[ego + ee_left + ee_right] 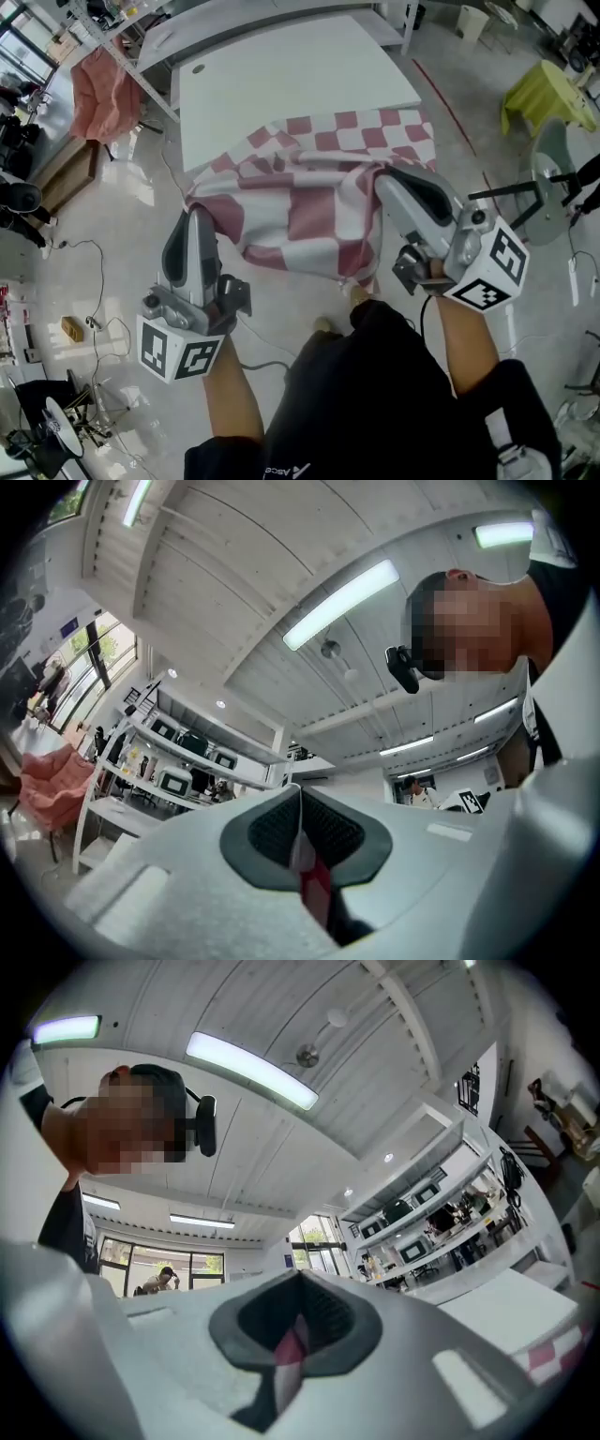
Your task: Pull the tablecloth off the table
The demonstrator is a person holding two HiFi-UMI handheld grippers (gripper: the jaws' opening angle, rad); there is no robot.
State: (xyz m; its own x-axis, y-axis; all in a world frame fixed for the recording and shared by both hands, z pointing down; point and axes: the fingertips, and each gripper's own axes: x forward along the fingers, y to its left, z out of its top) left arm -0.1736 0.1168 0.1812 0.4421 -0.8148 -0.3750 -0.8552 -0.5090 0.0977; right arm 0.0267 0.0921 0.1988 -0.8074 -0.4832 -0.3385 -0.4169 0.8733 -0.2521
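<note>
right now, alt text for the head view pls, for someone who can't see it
The left gripper and right gripper are each shut on a red and white checked tablecloth. The cloth is bunched at the near end of a mostly bare white table and hangs off its edge.

A salmon-pink cloth [103,89] hangs at the far left, above a low wooden bench [66,173]. Thin cables [94,272] trail across the pale floor. Off to the right a yellow-green cover [539,94] drapes some furniture. A white bin [473,21] stands beyond a red floor line [448,94].
</note>
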